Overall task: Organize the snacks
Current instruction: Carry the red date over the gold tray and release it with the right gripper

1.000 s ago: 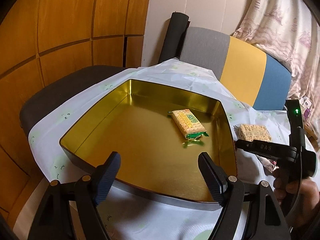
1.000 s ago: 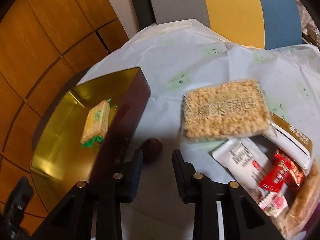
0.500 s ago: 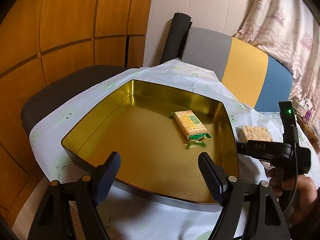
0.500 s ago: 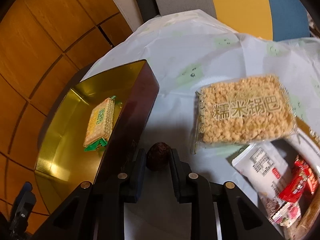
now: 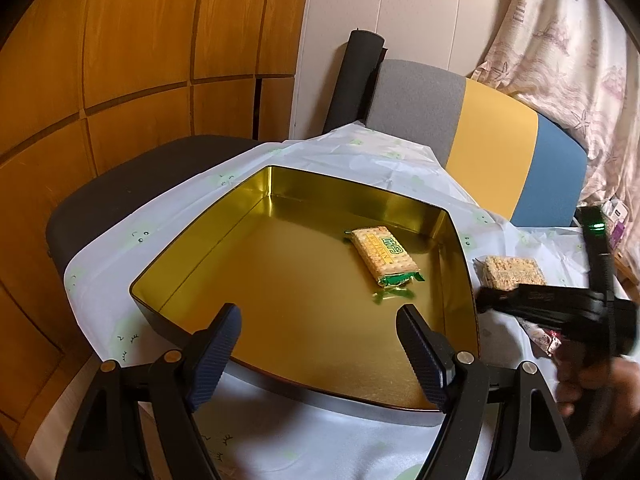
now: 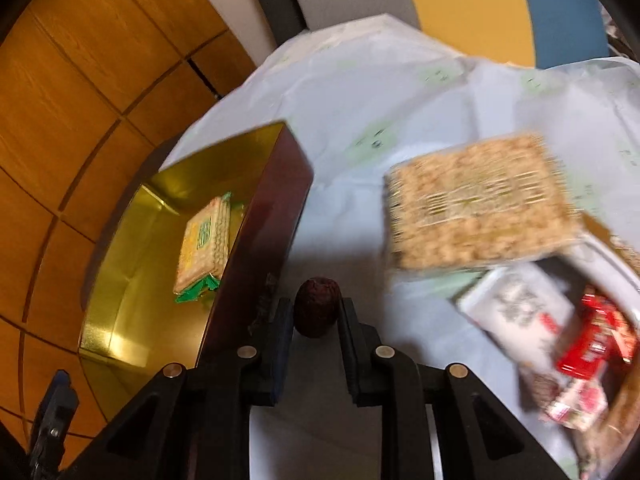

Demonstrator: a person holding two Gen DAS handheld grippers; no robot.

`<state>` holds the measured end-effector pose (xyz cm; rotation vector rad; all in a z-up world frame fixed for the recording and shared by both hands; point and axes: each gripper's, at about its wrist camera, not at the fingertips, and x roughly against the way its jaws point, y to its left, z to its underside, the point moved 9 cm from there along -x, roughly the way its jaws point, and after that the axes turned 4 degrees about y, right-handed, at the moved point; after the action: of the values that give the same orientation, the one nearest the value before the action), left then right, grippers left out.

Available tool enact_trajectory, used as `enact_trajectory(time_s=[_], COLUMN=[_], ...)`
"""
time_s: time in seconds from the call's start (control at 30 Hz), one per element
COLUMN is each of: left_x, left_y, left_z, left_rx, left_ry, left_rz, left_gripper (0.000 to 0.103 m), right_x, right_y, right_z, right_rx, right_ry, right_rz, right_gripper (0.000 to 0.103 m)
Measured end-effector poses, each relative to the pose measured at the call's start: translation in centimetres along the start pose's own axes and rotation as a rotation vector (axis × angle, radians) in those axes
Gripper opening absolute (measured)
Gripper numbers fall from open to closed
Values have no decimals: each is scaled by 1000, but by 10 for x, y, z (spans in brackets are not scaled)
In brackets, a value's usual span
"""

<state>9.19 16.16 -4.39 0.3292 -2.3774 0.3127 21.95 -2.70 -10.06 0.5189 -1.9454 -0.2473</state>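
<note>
A gold-lined tin [image 5: 280, 184] stands on the white cloth and holds one green-wrapped cracker pack [image 5: 384, 254]. My left gripper [image 5: 318, 344] is open and empty over the tin's near rim. My right gripper [image 6: 316, 314] is shut on a small dark red date [image 6: 317, 306], just right of the tin's dark outer wall [image 6: 260, 240]. The cracker pack also shows in the right wrist view [image 6: 204, 248]. The right gripper appears in the left wrist view [image 5: 532, 304], beside the tin's right wall.
A rice-cake pack [image 6: 480, 204] lies on the cloth right of the tin, also in the left wrist view [image 5: 512, 272]. A white packet [image 6: 516, 308] and red wrapped snacks [image 6: 592, 344] lie at the right. A grey, yellow and blue chair back [image 5: 480, 132] stands behind.
My right gripper has closed on the date and lifted it off the cloth, shifting toward the tin. My left gripper has stayed open over the tin's near rim.
</note>
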Motion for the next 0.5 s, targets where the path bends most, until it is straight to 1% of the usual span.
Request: enact_trajectory(time_s=[0.07, 0.13, 0.27, 0.3, 0.37, 0.5], left_x=[-2, -2, 5, 7, 9, 10], left_y=[0, 0, 7, 10, 14, 20], left_z=[1, 1, -7, -9, -12, -15], left_rx=[-1, 0, 19, 25, 38, 52], left_ry=[4, 5, -26, -32, -40, -42], left_rz=[-4, -12, -34, -40, -47, -59], left_gripper=[80, 80, 80, 80, 81, 83], right_x=[19, 36, 63, 66, 65, 52], right_y=[0, 9, 52, 65, 83, 109], right_z=[-1, -1, 0, 1, 5, 18], right_rx=[14, 48, 152, 180, 224, 318], right_ry=[-37, -63, -104, -104, -92, -65], right_rz=[0, -24, -100, -121, -134, -94], right_gripper=[22, 22, 23, 23, 23, 23])
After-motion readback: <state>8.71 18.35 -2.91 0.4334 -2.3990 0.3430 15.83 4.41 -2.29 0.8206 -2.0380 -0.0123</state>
